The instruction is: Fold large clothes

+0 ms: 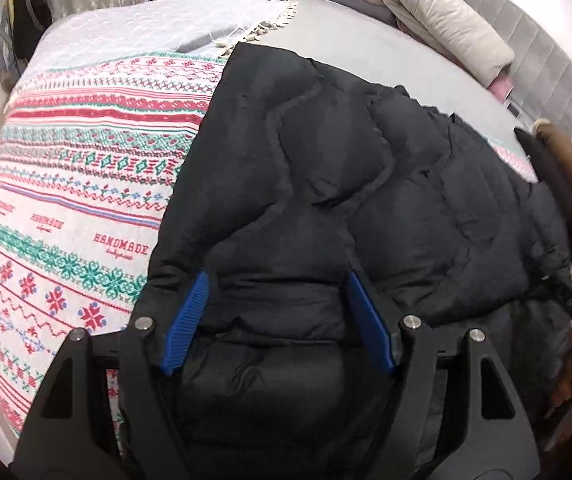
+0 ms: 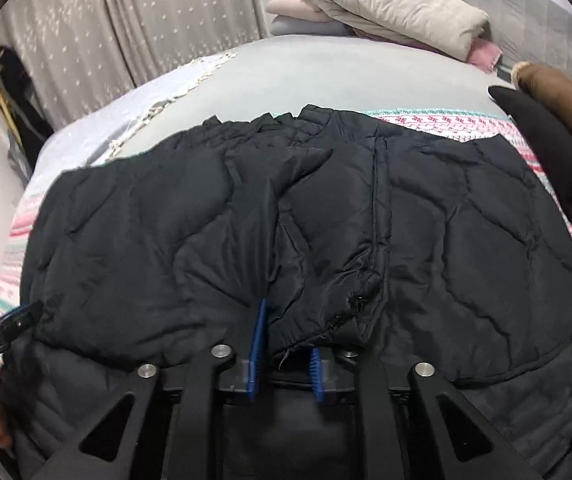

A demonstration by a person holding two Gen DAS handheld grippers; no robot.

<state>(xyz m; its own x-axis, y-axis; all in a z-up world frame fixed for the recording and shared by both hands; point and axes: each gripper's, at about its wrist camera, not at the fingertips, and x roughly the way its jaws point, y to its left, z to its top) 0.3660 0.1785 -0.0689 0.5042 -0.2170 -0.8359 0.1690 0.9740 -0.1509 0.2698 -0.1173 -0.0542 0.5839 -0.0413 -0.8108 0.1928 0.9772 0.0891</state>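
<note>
A black quilted jacket (image 1: 326, 184) is spread on the bed (image 1: 366, 48), partly over a patterned blanket (image 1: 78, 184). The left gripper (image 1: 278, 284) is held wide open above the jacket's lower part. The right gripper (image 2: 286, 324) is closed on a fold of the jacket. Folded pillows (image 2: 398, 8) are stacked at the headboard.

We see our left gripper (image 1: 276, 280) with its blue pads (image 1: 190, 320) spread wide over a black quilted jacket (image 1: 346, 184). The jacket lies on a red-and-green patterned blanket (image 1: 78, 184) covering the bed. A beige pillow (image 1: 438, 16) rests against the grey headboard (image 1: 538, 52).
</note>
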